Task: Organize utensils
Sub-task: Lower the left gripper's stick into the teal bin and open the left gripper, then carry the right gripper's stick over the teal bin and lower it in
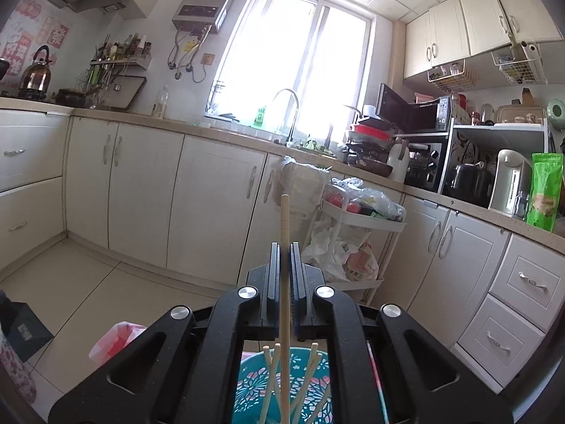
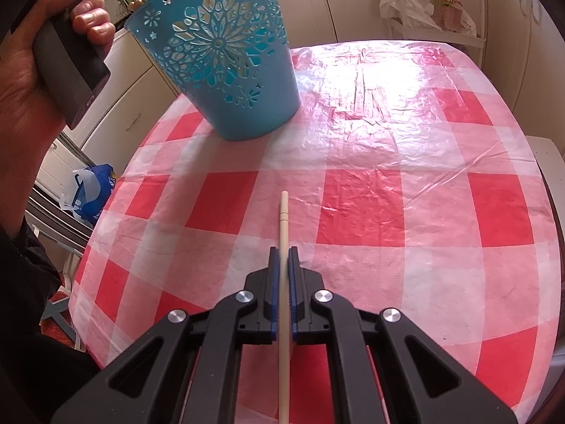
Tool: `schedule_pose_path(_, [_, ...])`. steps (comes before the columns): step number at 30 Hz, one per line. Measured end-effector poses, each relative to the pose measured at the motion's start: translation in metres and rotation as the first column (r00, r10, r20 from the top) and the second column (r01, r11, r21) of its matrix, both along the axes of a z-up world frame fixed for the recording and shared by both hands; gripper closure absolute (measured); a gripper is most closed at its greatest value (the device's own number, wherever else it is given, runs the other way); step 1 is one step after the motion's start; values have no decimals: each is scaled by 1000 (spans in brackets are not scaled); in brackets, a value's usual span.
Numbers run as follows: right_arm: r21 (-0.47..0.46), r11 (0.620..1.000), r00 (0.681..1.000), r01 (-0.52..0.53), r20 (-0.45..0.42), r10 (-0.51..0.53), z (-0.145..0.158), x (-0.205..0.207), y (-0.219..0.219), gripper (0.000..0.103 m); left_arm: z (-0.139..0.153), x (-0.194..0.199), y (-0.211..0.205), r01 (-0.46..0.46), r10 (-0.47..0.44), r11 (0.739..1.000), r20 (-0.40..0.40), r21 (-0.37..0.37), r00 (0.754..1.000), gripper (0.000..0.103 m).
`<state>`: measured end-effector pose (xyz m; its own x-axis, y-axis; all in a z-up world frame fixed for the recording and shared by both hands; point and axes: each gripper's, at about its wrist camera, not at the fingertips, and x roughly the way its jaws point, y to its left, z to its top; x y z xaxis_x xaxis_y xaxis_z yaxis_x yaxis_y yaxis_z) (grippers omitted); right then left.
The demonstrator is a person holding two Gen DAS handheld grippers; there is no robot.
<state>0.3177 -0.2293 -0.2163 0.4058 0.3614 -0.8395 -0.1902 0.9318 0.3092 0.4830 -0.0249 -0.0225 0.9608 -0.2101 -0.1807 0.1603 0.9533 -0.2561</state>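
Over the teal basket: the left hand-held gripper (image 1: pixel 284 247) is raised above the container, with its camera looking across the kitchen toward the window (image 1: pixel 296 60).
Left hand-held gripper: jaws drawn together and clamped on a pale wooden chopstick (image 1: pixel 284 226); the stick passes between the pads, one end reaching out past the fingertips and the other running down toward the basket.
Teal basket: seen from above in the left wrist view (image 1: pixel 247 388), just under the left hand-held gripper; its cut-out flower wall shows in the right wrist view, where it stands upright at the far left part of the surface.
Chopsticks in the basket: several pale sticks (image 1: pixel 269 381) lean at different angles inside it, their tops near the rim.
Right hand-held gripper (image 2: pixel 283 249): jaws together, clamped on a second chopstick (image 2: pixel 283 212) that points forward beyond the fingertips; it is held above the near half of the surface, well apart from the basket.
Surface: covered with a red-and-white checked plastic cloth (image 2: pixel 388 194), glossy and creased.
Left hand (image 2: pixel 31 70): wrapped around the dark handle of the left hand-held gripper, at the upper left of the right wrist view, just beside the basket.
Background: cream cabinets (image 1: pixel 141 190), a sink tap, a white trolley (image 1: pixel 367 226) with plastic bags.
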Motion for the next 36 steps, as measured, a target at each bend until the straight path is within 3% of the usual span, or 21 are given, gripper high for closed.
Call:
schedule_pose_path(12, [14,1000,1000,7,-6,-7,0,0,-2,97,-33,-10,-5,16,-3,995,-135,98,991,95])
schedule_pose_path(18, [20,1000,1000,12,-6,-12,0,-1,-3,97,-30,-33,9,-11,26,996,-178,86,984,62])
schedule_pose_path(21, [29,999,1000,17,-8,-17,0,-2,-5,97,-24,-50,21,-52,63,997,-199,62,978,50])
schedule_pose_path(26, [92,995,999,43,-3,-43,5,-2,-14,97,-21,-78,46,-110,104,994,-259,-9,960,40])
schedule_pose_path(31, [181,982,991,49,115,-71,35,-9,-19,97,-17,-88,62,-137,118,989,-273,-51,955,38])
schedule_pose_path(36, [235,970,961,54,251,-114,69,-16,-21,97,-12,-90,72,-146,122,987,-269,-72,955,37])
